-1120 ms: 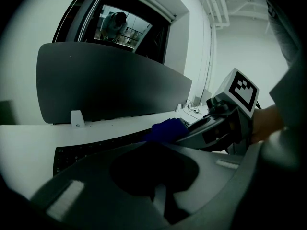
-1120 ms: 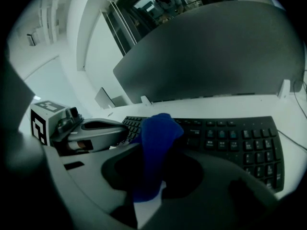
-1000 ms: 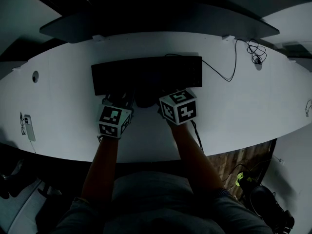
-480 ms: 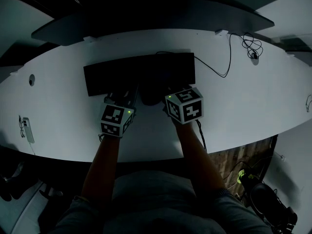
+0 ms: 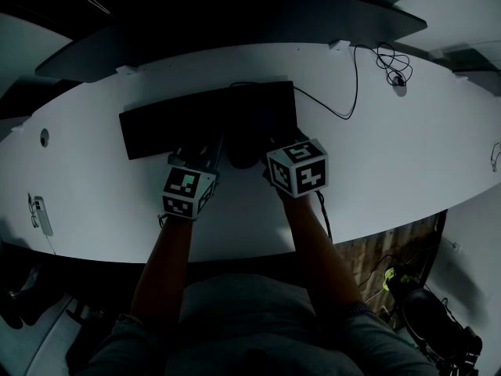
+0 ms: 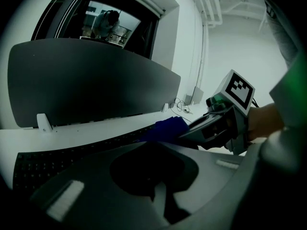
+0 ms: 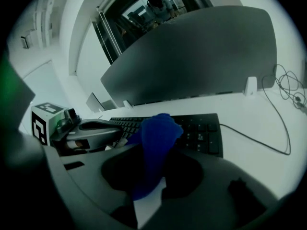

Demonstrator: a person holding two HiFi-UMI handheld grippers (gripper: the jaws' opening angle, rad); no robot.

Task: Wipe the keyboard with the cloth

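The black keyboard (image 5: 172,128) lies flat on the white desk (image 5: 391,155), long side running left to right. The blue cloth (image 7: 156,140), bunched up, rests at its near edge, right of centre.

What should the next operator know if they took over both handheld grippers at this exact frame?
Right gripper: shut on the crumpled blue cloth, which sits on the keys of the flat black keyboard, right of its middle.
Left gripper: shut, empty, at the keyboard's front edge, left of the cloth.
The keyboard lies on the white desk.
Done: cloth gripped and on the keys; how much is wiped cannot be told.
Left: probably sweep the cloth across the rest of the keys.
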